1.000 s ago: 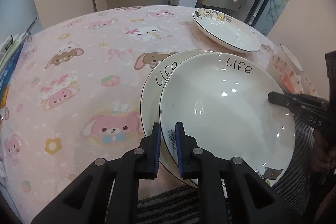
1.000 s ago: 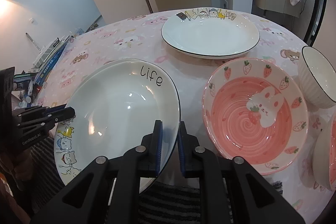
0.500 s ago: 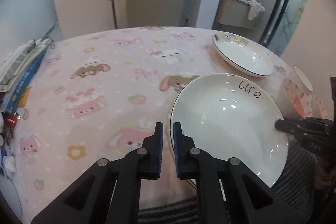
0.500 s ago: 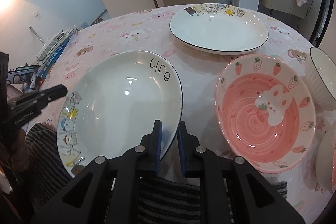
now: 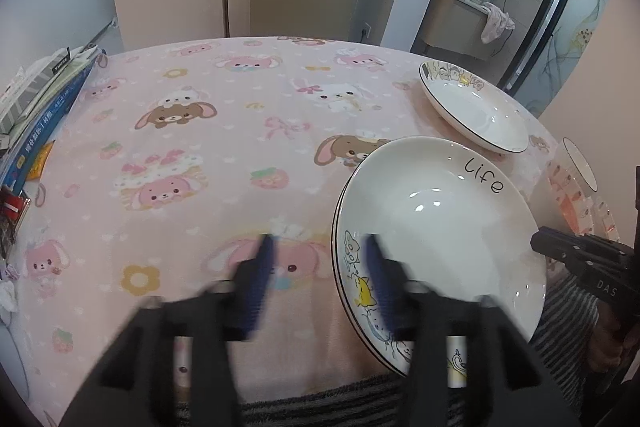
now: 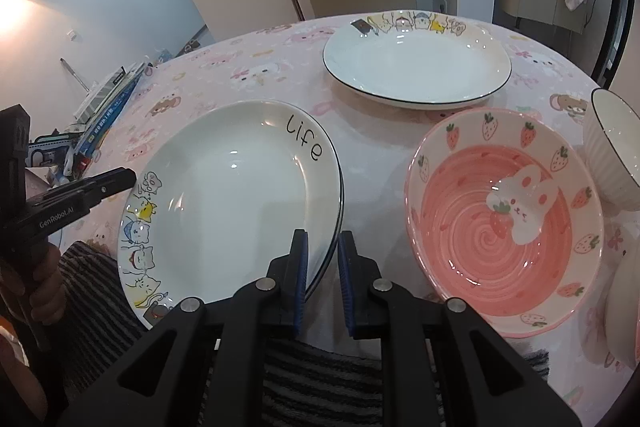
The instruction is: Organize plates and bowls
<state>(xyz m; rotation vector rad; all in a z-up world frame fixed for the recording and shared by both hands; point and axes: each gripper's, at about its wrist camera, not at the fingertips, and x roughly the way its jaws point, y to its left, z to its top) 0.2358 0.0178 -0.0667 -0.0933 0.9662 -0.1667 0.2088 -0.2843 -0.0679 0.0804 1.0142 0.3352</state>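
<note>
Left hand-held gripper (image 5: 316, 275) just opened wide beside "Life" plate (image 6: 236, 203), right hand-held gripper (image 6: 323, 267) clamping its rim

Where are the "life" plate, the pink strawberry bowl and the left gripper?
"life" plate (image 6: 224, 211): right wrist view, on its white centre.
pink strawberry bowl (image 6: 472, 239): right wrist view, on its spiral floor.
left gripper (image 5: 316, 279): left wrist view, midway between its fingertips.

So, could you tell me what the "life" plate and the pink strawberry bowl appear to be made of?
"life" plate: likely glazed ceramic; glossy white, sharp light glints, thin dark rim line. Pink strawberry bowl: probably glazed ceramic too; shiny, with spiral ridges and printed strawberries. Hard melamine cannot be ruled out.
</note>
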